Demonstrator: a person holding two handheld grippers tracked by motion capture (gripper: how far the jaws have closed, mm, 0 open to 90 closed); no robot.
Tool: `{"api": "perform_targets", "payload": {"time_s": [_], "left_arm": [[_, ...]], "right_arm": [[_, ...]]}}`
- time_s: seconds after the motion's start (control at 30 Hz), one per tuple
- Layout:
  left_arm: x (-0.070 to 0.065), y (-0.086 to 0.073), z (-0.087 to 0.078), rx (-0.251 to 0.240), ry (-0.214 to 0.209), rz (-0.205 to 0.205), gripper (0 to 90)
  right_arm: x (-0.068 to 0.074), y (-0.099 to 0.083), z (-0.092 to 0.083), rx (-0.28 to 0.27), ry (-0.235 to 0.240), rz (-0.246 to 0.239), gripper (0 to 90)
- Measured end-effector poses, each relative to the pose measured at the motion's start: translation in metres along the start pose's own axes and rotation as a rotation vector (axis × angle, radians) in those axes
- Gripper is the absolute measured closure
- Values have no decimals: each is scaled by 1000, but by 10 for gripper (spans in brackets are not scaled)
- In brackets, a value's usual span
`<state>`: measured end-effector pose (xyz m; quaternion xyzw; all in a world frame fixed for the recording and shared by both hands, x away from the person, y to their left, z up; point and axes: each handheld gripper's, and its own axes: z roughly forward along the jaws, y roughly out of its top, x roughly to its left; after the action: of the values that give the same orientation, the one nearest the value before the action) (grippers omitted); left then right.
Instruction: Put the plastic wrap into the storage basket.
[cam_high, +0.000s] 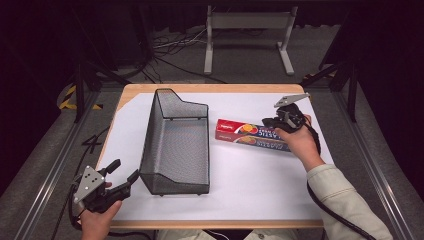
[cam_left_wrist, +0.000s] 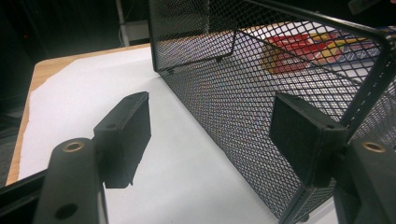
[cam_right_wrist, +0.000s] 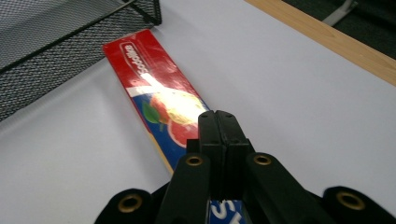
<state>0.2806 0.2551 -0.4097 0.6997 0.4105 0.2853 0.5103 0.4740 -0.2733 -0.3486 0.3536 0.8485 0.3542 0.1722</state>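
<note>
**Wrap box under a closed hand-held gripper, mesh basket beside an open one**

Nearest, at the lower left of the high view, the left hand-held gripper (cam_high: 125, 172) sits at the front edge of the bench (cam_high: 260, 195), just beside the near left corner of the black mesh basket (cam_high: 175, 145). Its jaws stand wide apart and hold nothing; in the left gripper view the basket's long side wall runs up between them, with the corner post close to the right-hand pad. Whether that pad touches the wire I cannot tell.

The basket looks light and stiff, an open wire shell that would slide easily on the white sheet (cam_high: 250, 170) covering the bench. Its rim wire or a corner post seems the soundest place to pinch, since the mesh itself may flex.

Farther back, right of centre, the plastic wrap box (cam_high: 240, 131) lies flat on the sheet, its long axis pointing left to right, its left end near the basket's right wall but apart from it. The right hand-held gripper (cam_high: 270, 121) is over the box's right portion. In the right gripper view its jaws are pressed together with no gap and nothing between them, their tips above the printed top face; contact with the box cannot be judged.

The box is probably a light, rigid cardboard carton with a glossy, somewhat slippery skin. Gripping across its narrow width near the middle would likely keep it level.
</note>
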Motion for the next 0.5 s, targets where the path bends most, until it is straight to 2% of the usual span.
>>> {"api": "perform_targets", "payload": {"time_s": [0.3, 0.5], "left_arm": [[1, 0, 0, 0, 6, -10, 301], [1, 0, 1, 3, 9, -11, 301]], "right_arm": [[-34, -14, -21, 1, -59, 76, 900], [-53, -21, -31, 15, -99, 109, 900]]}}
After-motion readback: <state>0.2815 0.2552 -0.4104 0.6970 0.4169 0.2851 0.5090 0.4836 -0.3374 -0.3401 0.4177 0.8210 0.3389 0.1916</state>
